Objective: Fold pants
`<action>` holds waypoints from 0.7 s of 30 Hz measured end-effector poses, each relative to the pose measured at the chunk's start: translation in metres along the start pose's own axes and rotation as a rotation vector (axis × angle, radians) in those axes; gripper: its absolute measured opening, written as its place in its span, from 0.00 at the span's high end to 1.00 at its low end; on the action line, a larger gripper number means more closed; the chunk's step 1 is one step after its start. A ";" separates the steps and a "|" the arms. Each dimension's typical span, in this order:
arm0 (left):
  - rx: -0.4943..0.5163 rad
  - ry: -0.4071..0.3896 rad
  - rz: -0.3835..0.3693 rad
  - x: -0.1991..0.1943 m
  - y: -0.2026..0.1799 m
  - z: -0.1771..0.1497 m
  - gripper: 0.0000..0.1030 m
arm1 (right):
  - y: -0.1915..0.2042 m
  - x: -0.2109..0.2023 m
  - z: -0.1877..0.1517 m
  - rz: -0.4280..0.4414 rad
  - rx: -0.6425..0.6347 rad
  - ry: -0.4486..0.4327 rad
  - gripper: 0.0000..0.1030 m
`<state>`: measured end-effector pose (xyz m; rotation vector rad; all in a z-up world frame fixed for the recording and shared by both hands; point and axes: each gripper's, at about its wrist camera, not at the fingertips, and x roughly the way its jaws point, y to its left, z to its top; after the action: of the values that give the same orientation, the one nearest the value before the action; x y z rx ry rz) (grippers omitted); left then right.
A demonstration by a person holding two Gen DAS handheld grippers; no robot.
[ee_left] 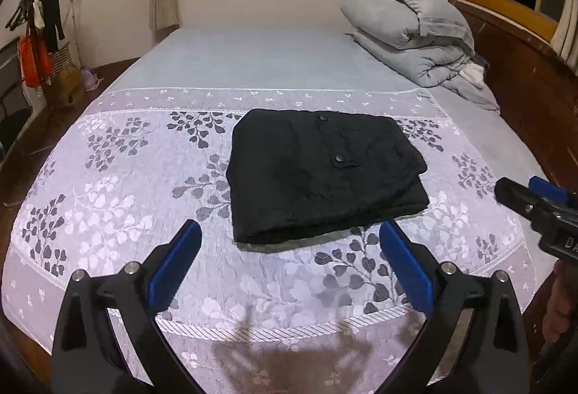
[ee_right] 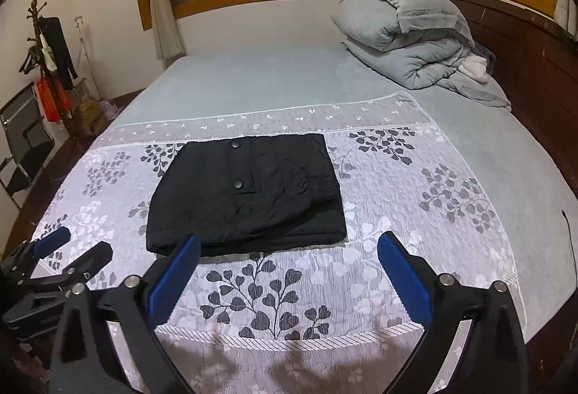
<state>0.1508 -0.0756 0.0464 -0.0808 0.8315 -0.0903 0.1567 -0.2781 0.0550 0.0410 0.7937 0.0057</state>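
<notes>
Black pants (ee_left: 325, 173) lie folded into a compact rectangle on the floral bedspread (ee_left: 126, 213), two snap buttons showing on top. My left gripper (ee_left: 290, 231) hangs open just short of the pants' near edge, nothing between its blue pads. In the right wrist view the same folded pants (ee_right: 249, 195) sit ahead and to the left, and my right gripper (ee_right: 289, 245) is open and empty near their front edge. The right gripper (ee_left: 520, 188) also shows at the right edge of the left wrist view; the left gripper (ee_right: 76, 242) appears at the lower left of the right wrist view.
A bundled grey duvet (ee_left: 412, 36) lies at the far right of the bed by the dark wooden headboard (ee_left: 523, 76). A coat rack (ee_right: 50, 61) and a folding chair (ee_right: 21, 141) stand on the floor to the left. The bare grey sheet (ee_right: 253, 86) stretches beyond the bedspread.
</notes>
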 end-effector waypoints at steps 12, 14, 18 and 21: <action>0.023 0.003 0.012 0.007 -0.005 0.001 0.04 | -0.001 0.007 0.000 0.000 0.012 0.006 0.04; 0.027 0.002 0.012 0.007 -0.006 0.001 0.04 | -0.001 0.008 -0.001 0.004 0.018 0.009 0.04; 0.031 -0.007 0.012 0.004 -0.008 0.003 0.04 | -0.001 0.009 -0.001 0.003 0.029 0.009 0.04; 0.046 -0.017 0.023 0.003 -0.011 0.004 0.04 | -0.002 0.014 -0.001 0.004 0.040 0.021 0.04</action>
<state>0.1549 -0.0868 0.0482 -0.0289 0.8130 -0.0869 0.1651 -0.2793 0.0443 0.0802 0.8147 -0.0055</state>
